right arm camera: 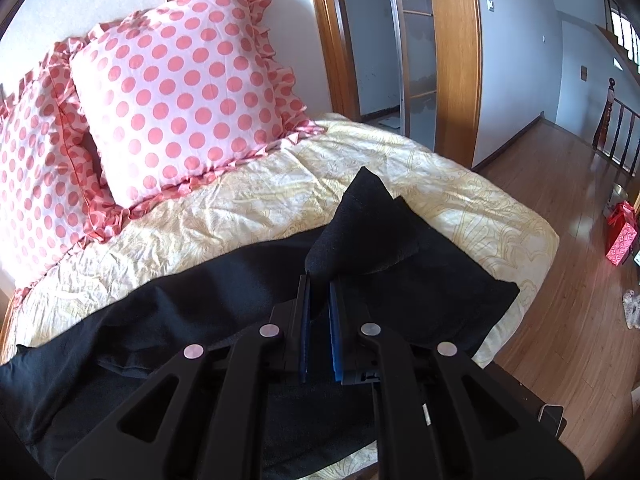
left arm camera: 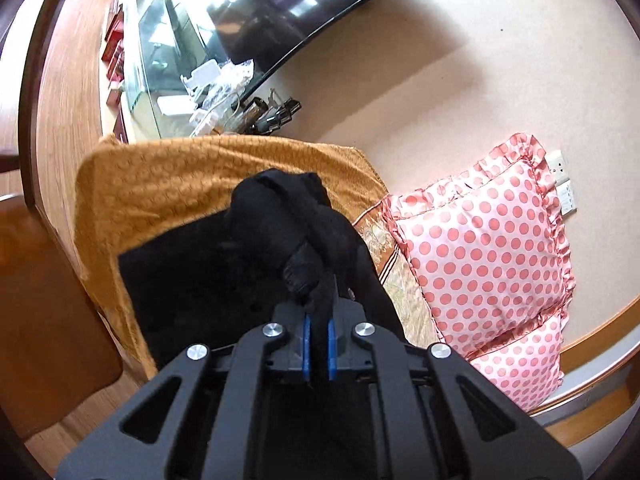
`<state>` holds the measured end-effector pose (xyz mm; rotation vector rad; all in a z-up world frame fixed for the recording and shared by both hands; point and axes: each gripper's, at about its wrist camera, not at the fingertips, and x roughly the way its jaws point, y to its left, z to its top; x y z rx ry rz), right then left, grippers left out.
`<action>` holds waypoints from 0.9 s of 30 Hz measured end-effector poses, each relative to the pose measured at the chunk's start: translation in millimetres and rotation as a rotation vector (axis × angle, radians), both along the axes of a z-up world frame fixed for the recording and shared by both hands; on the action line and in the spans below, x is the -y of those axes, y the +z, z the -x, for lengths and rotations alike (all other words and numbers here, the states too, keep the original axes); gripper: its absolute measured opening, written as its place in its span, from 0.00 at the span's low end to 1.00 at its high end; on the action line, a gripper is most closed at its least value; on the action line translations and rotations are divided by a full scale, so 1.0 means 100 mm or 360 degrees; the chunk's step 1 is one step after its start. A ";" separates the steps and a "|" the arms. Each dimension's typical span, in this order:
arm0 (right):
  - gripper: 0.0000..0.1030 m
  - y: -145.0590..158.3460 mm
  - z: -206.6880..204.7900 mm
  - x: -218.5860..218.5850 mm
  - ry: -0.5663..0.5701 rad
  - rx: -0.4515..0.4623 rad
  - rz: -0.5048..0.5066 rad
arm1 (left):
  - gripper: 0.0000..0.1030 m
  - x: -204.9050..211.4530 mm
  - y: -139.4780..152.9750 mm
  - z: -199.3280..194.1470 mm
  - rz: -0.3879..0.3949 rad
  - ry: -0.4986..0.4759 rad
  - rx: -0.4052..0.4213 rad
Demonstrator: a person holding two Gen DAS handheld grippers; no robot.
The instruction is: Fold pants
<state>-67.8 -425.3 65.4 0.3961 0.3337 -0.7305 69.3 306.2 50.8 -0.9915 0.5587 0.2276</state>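
My left claw (left arm camera: 319, 322) is clamped on a bunched, knit-textured fold of the black pants (left arm camera: 248, 264), which rises in a dark lump straight ahead and hides much of the bed behind it. My right claw (right arm camera: 320, 304) has its blue pads pinched on another corner of the same pants (right arm camera: 224, 300), a matte peak of cloth standing up at frame centre. The rest of the garment lies spread across the bed.

Around the pants in the left view: an orange patterned cover (left arm camera: 168, 184) over the bed's far end, two ruffled pink pillows with coral polka dots (left arm camera: 484, 252) at the right against a beige wall, and wall sockets (left arm camera: 562, 184) beside them. At the upper left a glass-topped cabinet (left arm camera: 160, 60) holds clutter too small for me to name, with a dark television screen (left arm camera: 288, 12) above it.

Only the right view shows the crinkled cream bedspread with a pale yellow pattern (right arm camera: 280, 184), the same pillows (right arm camera: 184, 96) at the upper left, wooden door frames (right arm camera: 456, 60), a glossy wood floor (right arm camera: 560, 240), a stair railing (right arm camera: 616, 128) at the far right and a red gift bag (right arm camera: 620, 236) on the floor.
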 end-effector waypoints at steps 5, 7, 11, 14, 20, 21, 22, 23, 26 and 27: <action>0.09 0.12 0.10 0.01 -0.0041 0.0046 0.0044 | 0.05 -0.10 -0.01 0.20 -0.0122 0.0014 -0.0101; 0.09 0.09 0.13 0.01 -0.0051 0.0026 0.0051 | 0.05 -0.16 -0.21 0.27 -0.0140 0.0027 -0.0199; 0.09 -0.07 0.12 0.04 -0.0053 -0.0031 -0.0002 | 0.10 -0.19 -0.58 0.29 -0.0148 0.0036 -0.0337; 0.09 -0.16 0.12 0.04 -0.0026 -0.0061 -0.0050 | 0.22 -0.15 -0.47 0.38 -0.0221 0.0066 -0.0323; 0.67 -0.24 0.32 0.10 0.0105 0.0097 -0.0312 | 0.73 0.39 0.24 0.49 -0.0781 0.0146 -0.0222; 0.69 -0.21 0.36 0.09 0.0105 0.0116 -0.0312 | 0.75 0.52 0.33 0.47 -0.0855 0.0110 -0.0196; 0.69 -0.19 0.39 0.08 0.0098 0.0122 -0.0306 | 0.79 0.66 0.39 0.43 -0.0909 0.0048 -0.0163; 0.69 -0.17 0.42 0.09 0.0092 0.0133 -0.0308 | 0.81 0.80 0.43 0.37 -0.0937 -0.0023 -0.0135; 0.61 -0.23 0.48 0.21 0.0096 0.0173 -0.0494 | 0.81 1.30 0.40 0.12 -0.0924 -0.0368 -0.0077; 0.56 -0.28 0.48 0.26 0.0122 0.0198 -0.0574 | 0.81 1.47 0.34 0.05 -0.0901 -0.0476 -0.0068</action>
